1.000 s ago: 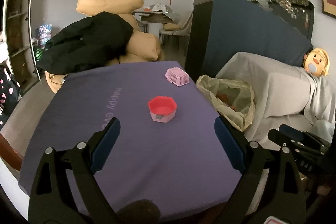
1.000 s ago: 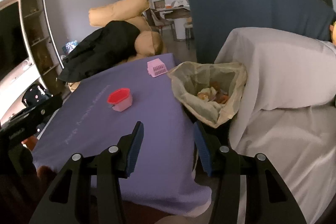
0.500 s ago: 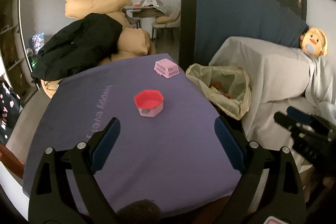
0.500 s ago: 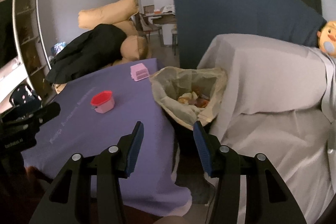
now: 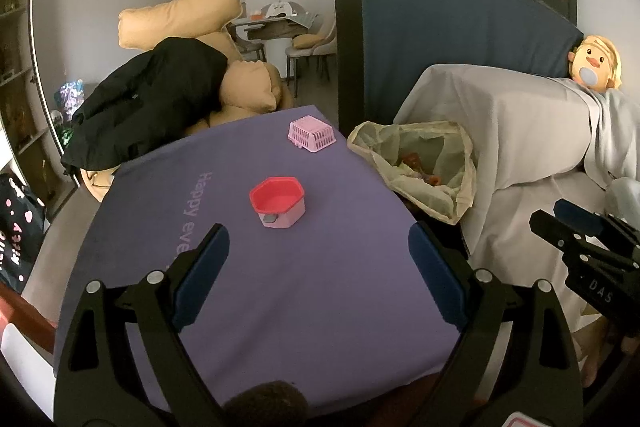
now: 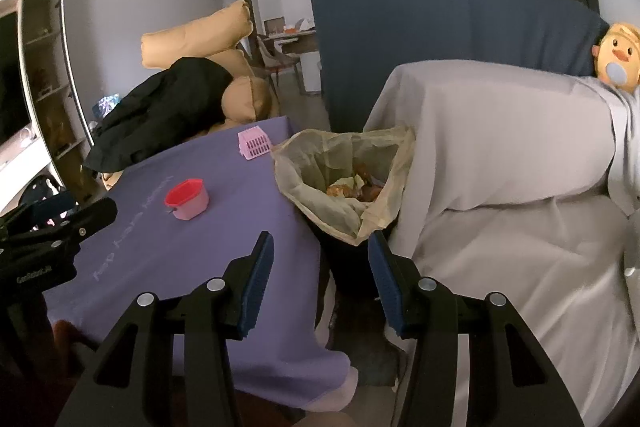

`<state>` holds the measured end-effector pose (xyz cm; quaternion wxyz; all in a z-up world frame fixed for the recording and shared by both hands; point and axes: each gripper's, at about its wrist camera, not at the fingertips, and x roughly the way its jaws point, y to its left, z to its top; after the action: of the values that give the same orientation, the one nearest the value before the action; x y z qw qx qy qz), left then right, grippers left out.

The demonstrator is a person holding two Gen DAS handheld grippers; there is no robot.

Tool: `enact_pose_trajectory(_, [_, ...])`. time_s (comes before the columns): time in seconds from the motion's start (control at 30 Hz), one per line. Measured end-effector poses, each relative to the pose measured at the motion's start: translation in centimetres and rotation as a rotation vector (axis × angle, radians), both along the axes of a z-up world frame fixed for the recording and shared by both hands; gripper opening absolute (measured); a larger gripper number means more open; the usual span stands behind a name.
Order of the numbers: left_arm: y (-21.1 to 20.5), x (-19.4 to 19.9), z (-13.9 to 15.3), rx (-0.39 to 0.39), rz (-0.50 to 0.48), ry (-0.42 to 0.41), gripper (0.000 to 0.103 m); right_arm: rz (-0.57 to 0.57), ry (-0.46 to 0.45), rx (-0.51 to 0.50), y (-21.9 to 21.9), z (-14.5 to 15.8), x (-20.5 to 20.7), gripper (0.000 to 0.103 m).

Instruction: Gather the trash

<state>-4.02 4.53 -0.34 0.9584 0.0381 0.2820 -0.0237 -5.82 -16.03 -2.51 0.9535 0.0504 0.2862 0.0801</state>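
Both grippers agape, empty

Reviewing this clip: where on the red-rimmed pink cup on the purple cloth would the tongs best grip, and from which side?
Probably across the red-rimmed pink cup at its rim, from above and the near side. It stands upright and alone on the purple cloth, mouth open, and its hexagonal walls give opposite flat faces.

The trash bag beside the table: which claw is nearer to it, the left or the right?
Right. The right claw hangs open just in front of the trash bag, near its front rim. The left claw is open over the purple table, with the bag off to its right.
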Motion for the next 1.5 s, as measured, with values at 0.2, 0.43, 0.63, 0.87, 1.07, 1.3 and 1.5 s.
enact_pose_trajectory(0.2, [-0.02, 0.0, 0.08, -0.001, -0.002, 0.0, 0.087, -0.005, 0.001, 0.0, -0.04, -0.13, 0.0, 0.047])
enact_pose_trajectory(0.43, [0.06, 0.1, 0.26, -0.004, -0.006, 0.008, 0.087, 0.002, 0.001, -0.005, 0.2, -0.05, -0.17, 0.047])
enact_pose_trajectory(0.63, [0.02, 0.09, 0.25, -0.004, -0.005, 0.007, 0.087, 0.003, 0.0, -0.004, 0.36, -0.09, -0.21, 0.047])
enact_pose_trajectory(0.87, [0.05, 0.1, 0.24, -0.005, -0.006, 0.008, 0.087, 0.005, 0.0, -0.004, 0.46, -0.11, -0.23, 0.047])
enact_pose_trajectory(1.07, [0.03, 0.1, 0.25, -0.005, -0.005, 0.008, 0.087, 0.003, 0.0, -0.002, 0.55, -0.2, -0.2, 0.047])
enact_pose_trajectory(1.3, [-0.01, 0.11, 0.0, -0.005, -0.009, 0.012, 0.087, 0.002, 0.0, -0.002, 0.54, -0.18, -0.24, 0.047])
enact_pose_trajectory(1.5, [-0.05, 0.11, 0.01, -0.005, -0.009, 0.012, 0.087, 0.003, -0.001, -0.002, 0.53, -0.21, -0.2, 0.047])
